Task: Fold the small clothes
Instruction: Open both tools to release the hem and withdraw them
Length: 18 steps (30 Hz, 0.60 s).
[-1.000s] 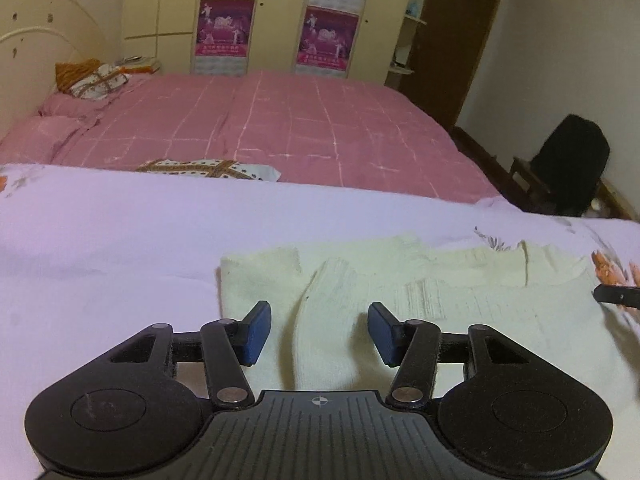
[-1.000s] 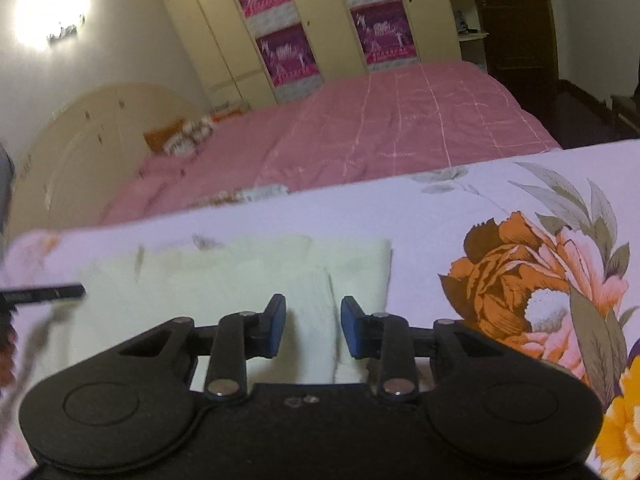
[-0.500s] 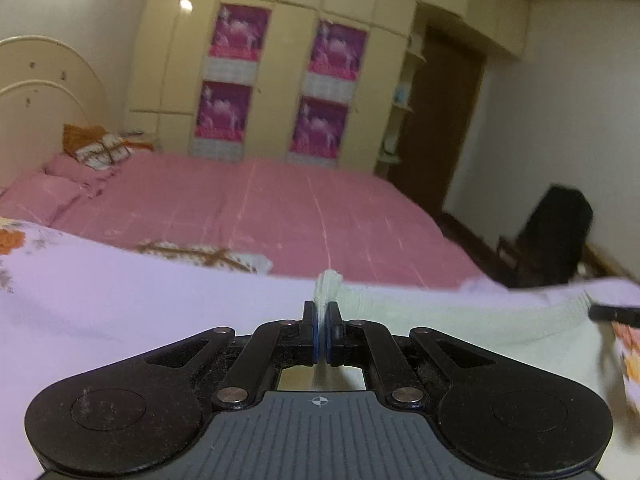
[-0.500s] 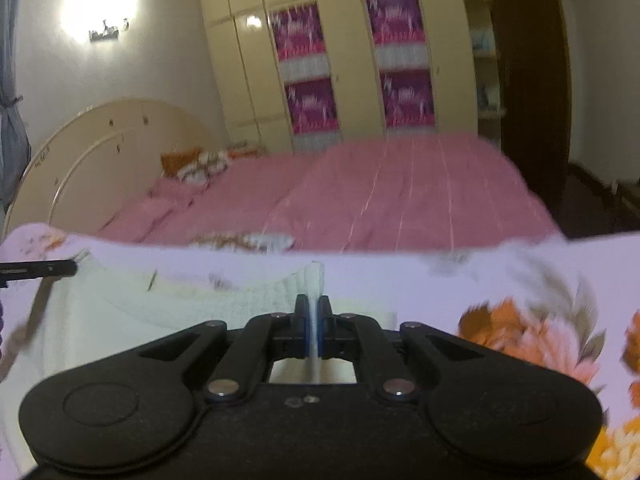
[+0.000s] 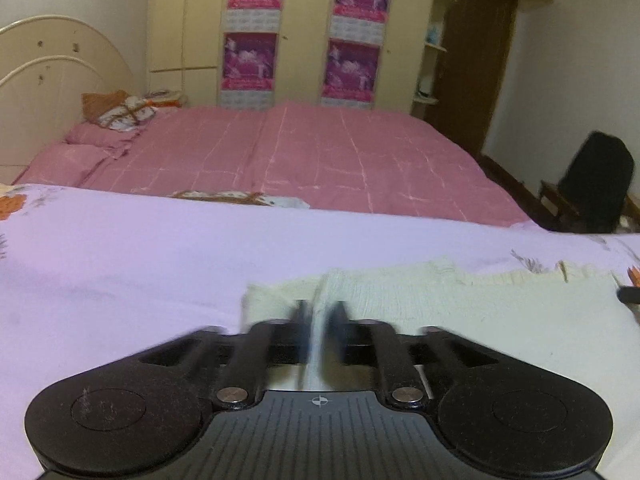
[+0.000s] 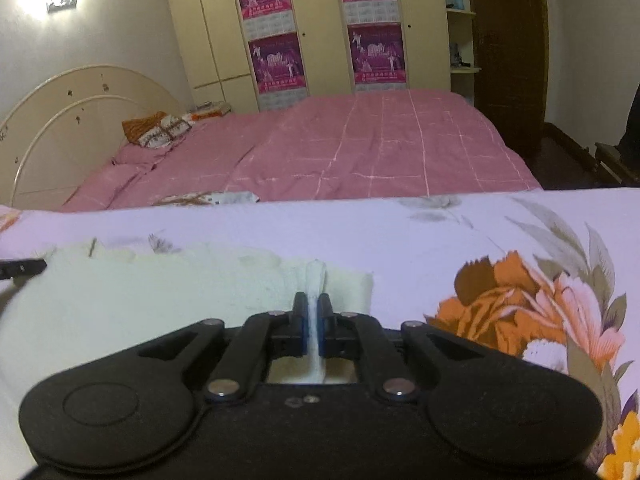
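Observation:
A pale cream knit garment lies flat on the lilac floral sheet. My left gripper pinches a ridge of its left edge; the fingers are motion-blurred with a small gap around the cloth. In the right wrist view the same garment spreads to the left, and my right gripper is shut on a raised fold of its right edge. The tip of the other gripper shows at the frame edge in each view, in the left wrist view and in the right wrist view.
A pink checked bed lies behind the sheet, with pillows by a cream headboard. Wardrobes with purple posters line the back wall. A dark chair stands at the right near a brown door.
Both grippers closed on the garment's side edges, lifted them, then came down and forward. Now the cloth lies flatter, and the left fingers have parted slightly and are blurred.

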Motion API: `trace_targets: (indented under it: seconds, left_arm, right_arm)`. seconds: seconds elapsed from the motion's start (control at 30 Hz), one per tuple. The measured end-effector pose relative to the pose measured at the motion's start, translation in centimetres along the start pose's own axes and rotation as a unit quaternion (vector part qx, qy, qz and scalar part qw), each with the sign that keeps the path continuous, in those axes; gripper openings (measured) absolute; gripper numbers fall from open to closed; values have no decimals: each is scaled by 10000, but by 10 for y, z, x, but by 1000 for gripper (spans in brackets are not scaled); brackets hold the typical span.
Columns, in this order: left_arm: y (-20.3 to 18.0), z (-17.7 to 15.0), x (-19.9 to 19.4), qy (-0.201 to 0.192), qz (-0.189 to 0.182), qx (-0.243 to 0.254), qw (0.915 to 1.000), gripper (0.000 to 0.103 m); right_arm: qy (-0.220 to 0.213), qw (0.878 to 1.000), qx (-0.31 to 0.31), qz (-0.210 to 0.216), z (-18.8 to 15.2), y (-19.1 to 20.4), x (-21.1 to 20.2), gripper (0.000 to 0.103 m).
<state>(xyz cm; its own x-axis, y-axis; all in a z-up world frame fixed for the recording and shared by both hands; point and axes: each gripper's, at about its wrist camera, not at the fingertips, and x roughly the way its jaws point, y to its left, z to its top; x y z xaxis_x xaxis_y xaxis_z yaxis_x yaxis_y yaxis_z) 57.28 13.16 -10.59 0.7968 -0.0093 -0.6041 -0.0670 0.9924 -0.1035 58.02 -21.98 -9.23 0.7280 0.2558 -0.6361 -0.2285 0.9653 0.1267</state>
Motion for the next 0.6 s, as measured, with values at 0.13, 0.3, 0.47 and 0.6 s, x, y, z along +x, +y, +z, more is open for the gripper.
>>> trace_targets:
  seconds: [0.13,0.3,0.47,0.6]
  left_arm:
    - [-8,0,-41,-875,216,15,9959,99]
    - [-99,1,-37,-661,-457,1182,9897,99]
    - [-119,-12,-16,-258,-272,1293,9909,99]
    - [-65,-13,-10,-117,99,638,9978,99]
  right_arm:
    - [-329,9986,-238,-334,4,13,-21,37]
    - [-440,9939,-933,379,4,72,-19,31]
    - [-61,9911,-1224,516,-6,111,9,36]
    - [-109,9945,-1038,13,-7,79,3,36]
